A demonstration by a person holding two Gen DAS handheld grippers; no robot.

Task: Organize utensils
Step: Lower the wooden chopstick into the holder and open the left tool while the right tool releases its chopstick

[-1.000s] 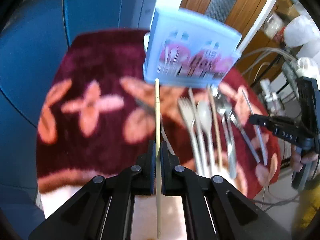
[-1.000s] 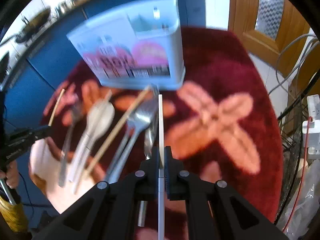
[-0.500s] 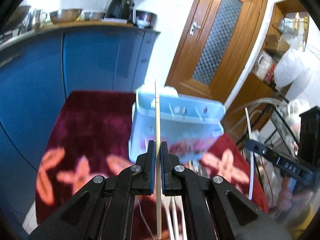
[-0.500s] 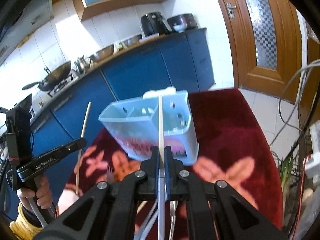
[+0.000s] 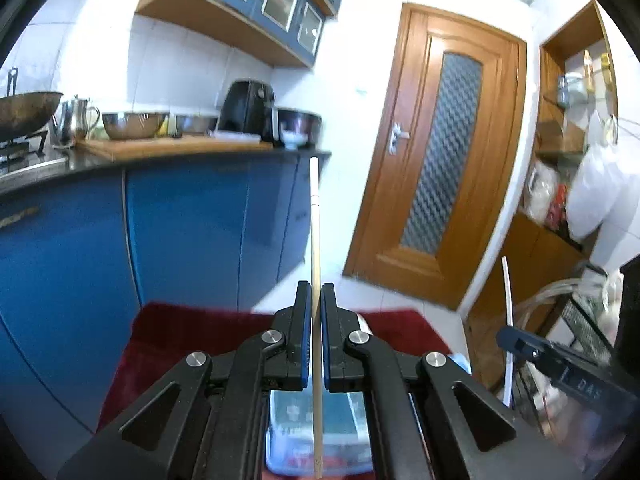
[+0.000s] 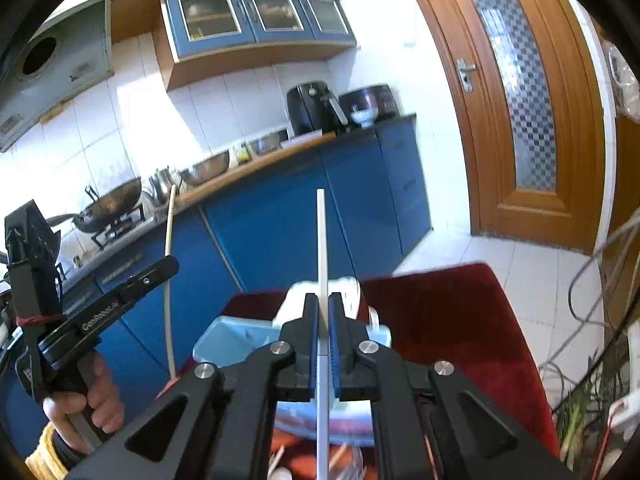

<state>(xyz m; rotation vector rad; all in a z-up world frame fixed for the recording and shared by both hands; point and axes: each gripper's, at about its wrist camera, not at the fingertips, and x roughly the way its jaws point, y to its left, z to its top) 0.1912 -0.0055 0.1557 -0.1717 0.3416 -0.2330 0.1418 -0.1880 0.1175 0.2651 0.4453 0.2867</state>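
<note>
My left gripper (image 5: 316,300) is shut on a wooden chopstick (image 5: 315,224) that stands upright, its lower end over the light blue utensil holder (image 5: 292,420) below. My right gripper (image 6: 324,308) is shut on a white chopstick (image 6: 322,236), also upright, above the same holder (image 6: 224,344). The right gripper and its white chopstick (image 5: 507,320) show at the right of the left wrist view. The left gripper (image 6: 152,272) with the wooden chopstick (image 6: 169,280) shows at the left of the right wrist view. A few utensils (image 6: 352,460) lie blurred below the holder.
The holder stands on a dark red floral mat (image 6: 460,320). Blue cabinets (image 5: 180,232) with a counter of bowls and an air fryer (image 5: 248,108) lie behind. A wooden door (image 5: 436,184) is at the right, with cables and shelves (image 5: 568,312) beside it.
Both grippers have tilted up and risen, chopsticks now upright. The view has swung from the mat and utensils to the kitchen wall; the holder has dropped under the fingers.
</note>
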